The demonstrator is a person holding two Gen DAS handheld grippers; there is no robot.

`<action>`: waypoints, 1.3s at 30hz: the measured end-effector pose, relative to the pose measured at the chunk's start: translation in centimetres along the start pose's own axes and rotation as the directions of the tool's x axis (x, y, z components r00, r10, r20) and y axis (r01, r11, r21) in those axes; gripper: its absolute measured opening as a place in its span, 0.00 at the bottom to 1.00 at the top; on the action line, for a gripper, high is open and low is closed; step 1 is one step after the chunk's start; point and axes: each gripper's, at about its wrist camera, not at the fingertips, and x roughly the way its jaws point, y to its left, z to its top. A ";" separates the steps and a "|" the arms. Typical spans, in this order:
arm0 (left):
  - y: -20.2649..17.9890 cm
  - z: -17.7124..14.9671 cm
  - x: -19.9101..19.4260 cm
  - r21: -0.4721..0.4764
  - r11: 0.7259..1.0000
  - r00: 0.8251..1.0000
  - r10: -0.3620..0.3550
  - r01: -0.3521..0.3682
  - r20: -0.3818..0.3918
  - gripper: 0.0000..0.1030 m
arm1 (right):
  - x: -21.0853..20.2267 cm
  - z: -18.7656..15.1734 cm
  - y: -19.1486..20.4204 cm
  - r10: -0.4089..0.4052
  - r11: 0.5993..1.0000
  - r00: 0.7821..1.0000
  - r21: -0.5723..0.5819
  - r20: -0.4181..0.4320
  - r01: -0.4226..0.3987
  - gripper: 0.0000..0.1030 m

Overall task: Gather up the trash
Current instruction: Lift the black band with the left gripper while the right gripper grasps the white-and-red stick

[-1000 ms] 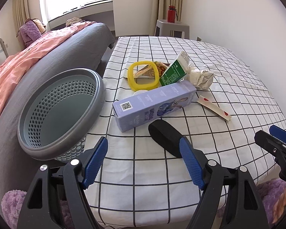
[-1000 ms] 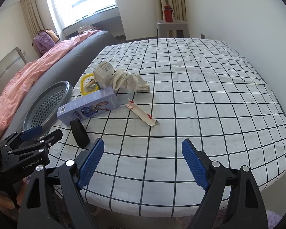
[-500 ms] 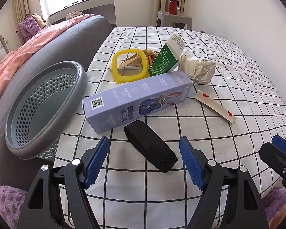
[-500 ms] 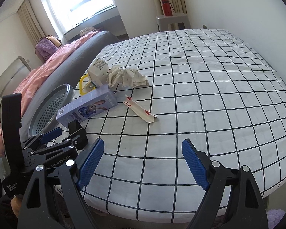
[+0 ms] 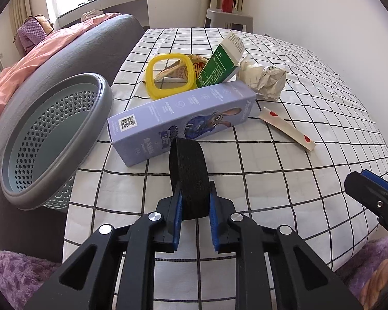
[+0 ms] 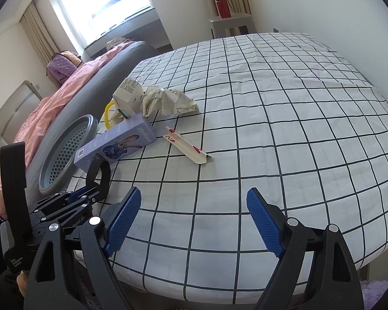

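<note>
Sunlit window [image 6: 108,5]; white walls [image 6: 310,5]; perhaps a sofa [image 6: 90,95]

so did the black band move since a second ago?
Yes. The black band lay flat short of the purple box; now it stands on edge, overlapping the box, pinched as the left tongs have just closed.

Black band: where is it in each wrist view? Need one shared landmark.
Left wrist: black band low centre, clamped between the left tongs, just in front of the purple box.
Right wrist: band at left edge, a dark loop below the box's near end.
Shared landmark: grey perforated basket, left of the box.
</note>
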 end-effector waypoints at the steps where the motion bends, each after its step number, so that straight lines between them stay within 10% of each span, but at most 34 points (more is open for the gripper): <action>1: 0.1 -0.1 -0.3 0.001 1.000 1.000 -0.005 0.005 0.003 0.17 | 0.2 0.0 0.0 -0.004 1.000 1.000 -0.002 -0.006 0.004 0.80; 25: 2.1 0.0 -6.2 -0.010 0.999 0.991 0.033 -0.032 0.130 0.17 | 7.7 4.9 2.6 -0.105 0.970 0.990 -0.231 -0.099 0.080 0.77; 34: 2.5 0.1 -5.8 -0.023 0.999 0.992 0.043 -0.040 0.120 0.17 | 9.1 4.8 3.5 -0.163 0.946 0.983 -0.297 -0.088 0.130 0.52; 39: 2.9 -0.1 -5.8 -0.032 0.998 0.992 0.050 -0.046 0.119 0.17 | 8.7 4.5 3.7 -0.158 0.947 0.985 -0.293 -0.076 0.129 0.18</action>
